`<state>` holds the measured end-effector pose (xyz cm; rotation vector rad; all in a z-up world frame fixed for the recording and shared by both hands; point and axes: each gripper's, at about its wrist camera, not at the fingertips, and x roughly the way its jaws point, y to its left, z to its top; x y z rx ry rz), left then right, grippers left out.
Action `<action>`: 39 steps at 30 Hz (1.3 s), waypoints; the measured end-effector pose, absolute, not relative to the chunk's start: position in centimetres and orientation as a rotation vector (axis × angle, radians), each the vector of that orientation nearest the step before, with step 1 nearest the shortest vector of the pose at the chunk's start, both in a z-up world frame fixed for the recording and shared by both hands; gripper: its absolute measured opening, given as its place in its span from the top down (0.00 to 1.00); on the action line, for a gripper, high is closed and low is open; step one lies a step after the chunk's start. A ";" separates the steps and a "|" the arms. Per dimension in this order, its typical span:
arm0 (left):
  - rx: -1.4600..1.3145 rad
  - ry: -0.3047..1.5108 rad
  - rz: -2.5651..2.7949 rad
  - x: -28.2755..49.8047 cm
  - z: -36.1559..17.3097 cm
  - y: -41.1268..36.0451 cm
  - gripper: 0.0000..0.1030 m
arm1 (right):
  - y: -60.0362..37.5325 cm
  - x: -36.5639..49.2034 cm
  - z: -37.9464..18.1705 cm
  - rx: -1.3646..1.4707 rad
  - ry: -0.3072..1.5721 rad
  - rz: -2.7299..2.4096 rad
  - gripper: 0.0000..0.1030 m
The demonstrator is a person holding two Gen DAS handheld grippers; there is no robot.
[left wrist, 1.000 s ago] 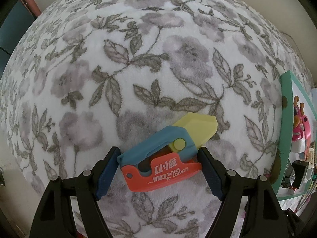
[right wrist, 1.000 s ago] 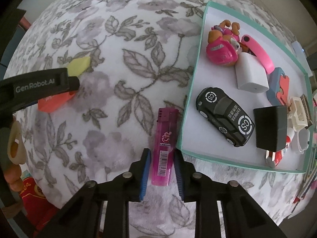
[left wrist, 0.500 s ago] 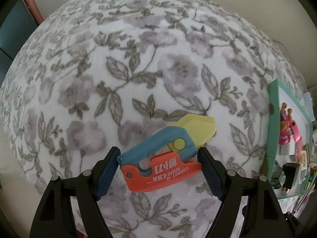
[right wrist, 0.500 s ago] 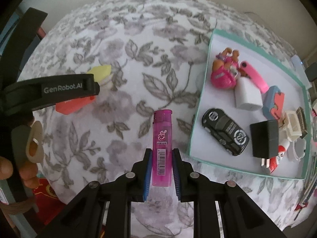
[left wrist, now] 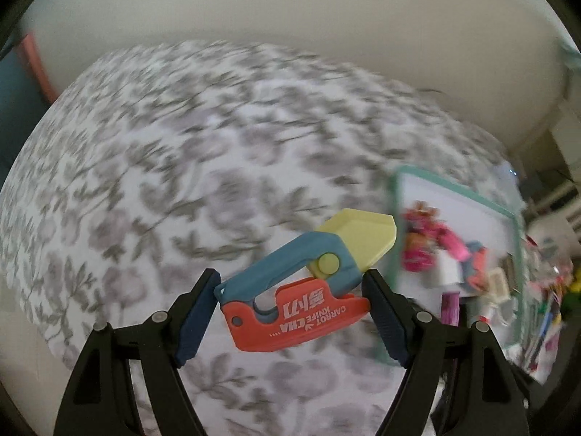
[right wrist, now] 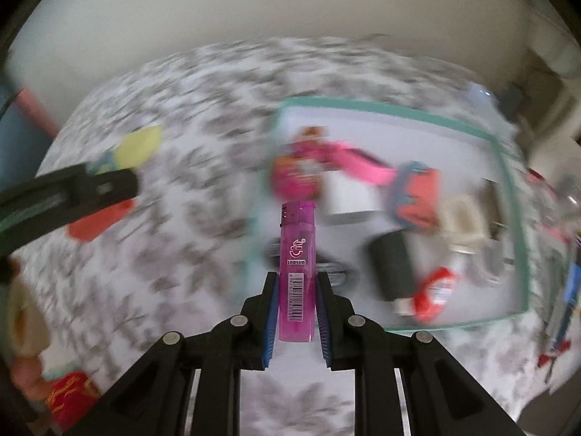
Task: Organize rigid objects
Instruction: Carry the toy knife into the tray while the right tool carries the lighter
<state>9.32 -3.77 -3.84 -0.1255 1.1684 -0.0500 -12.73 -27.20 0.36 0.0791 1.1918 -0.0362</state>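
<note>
A translucent pink plastic lighter (right wrist: 297, 272) stands clamped between the right gripper's (right wrist: 297, 312) ribbed blue pads. The left gripper (left wrist: 292, 312) is clamped on a chunky orange, blue and yellow plastic toy knife (left wrist: 301, 290). Both hang above the floral fleece blanket (left wrist: 145, 181), near the teal-rimmed tray (right wrist: 399, 112).

Toy knife (left wrist: 301, 283) — orange body with white lettering, blue handle, pale yellow blade and button. Lighter (right wrist: 297, 272) — translucent magenta, white barcode label. Cloth (left wrist: 163, 181) white, grey-mauve flowers and leaves. Tray (right wrist: 506, 167) white, teal rim. Gripper pads (left wrist: 194, 312) dark blue, arms black. Charger (right wrist: 392, 272) black. Wall (left wrist: 290, 11) cream.
</note>
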 end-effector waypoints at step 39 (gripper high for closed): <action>-0.078 1.222 -0.261 7.8 -7.4 -13.1 0.14 | -37.9 -14.0 -3.7 0.291 1.214 -0.316 0.60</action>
